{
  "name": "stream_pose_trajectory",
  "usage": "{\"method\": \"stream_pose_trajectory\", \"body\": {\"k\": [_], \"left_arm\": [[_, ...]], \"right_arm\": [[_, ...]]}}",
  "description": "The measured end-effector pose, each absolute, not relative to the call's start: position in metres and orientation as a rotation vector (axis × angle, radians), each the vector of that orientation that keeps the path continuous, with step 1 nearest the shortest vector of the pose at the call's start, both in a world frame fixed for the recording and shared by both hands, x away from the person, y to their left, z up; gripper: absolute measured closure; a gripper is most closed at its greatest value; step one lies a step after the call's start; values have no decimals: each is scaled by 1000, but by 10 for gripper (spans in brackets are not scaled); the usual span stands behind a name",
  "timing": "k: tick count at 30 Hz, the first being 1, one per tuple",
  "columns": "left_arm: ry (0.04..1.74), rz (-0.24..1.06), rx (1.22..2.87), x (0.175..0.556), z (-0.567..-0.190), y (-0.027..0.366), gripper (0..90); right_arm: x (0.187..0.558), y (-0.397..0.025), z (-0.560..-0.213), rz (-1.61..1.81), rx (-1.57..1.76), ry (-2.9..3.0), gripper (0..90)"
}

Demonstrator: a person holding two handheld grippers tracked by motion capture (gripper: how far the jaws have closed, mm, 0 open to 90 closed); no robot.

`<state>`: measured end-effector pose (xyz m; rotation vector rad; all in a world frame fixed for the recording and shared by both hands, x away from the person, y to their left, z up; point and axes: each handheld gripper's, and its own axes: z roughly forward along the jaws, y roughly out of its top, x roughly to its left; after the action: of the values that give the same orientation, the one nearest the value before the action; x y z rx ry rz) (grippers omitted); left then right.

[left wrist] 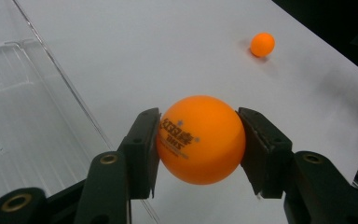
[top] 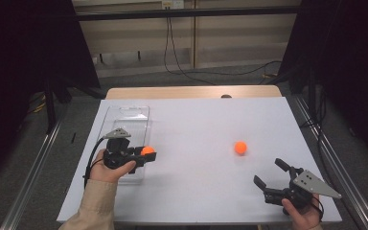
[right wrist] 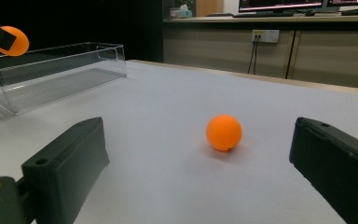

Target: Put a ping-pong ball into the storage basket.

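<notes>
Orange ball (left wrist: 199, 139) pinched in left gripper (top: 141, 155) above clear tray (top: 127, 117)

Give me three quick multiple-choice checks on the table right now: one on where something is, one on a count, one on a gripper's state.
1. Where is the loose ball?
A. On the white table, in front of the right gripper
B. Inside the clear tray
C. On the floor

2. How many orange balls are in sight?
A. One
B. Two
C. Four

3. What is the left gripper doing?
A. Open and empty
B. Shut on a ball
C. Shut on the tray's rim

Key:
1 A: the loose ball lies on the bare table, between the open jaws of the right gripper in the right gripper view.
2 B: one held ball, one loose.
3 B: both pads press the held ball's sides, beside the clear tray.
</notes>
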<state>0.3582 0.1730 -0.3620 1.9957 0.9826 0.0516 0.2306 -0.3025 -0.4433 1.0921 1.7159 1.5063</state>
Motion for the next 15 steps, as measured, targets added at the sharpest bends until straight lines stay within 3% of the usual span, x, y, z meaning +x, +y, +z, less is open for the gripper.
{"method": "stream_pose_trajectory", "body": {"k": [15], "left_arm": [[1009, 51, 1977, 366, -359, 177, 508]], "right_arm": [[230, -303, -443, 1507, 1089, 1714, 34]]}}
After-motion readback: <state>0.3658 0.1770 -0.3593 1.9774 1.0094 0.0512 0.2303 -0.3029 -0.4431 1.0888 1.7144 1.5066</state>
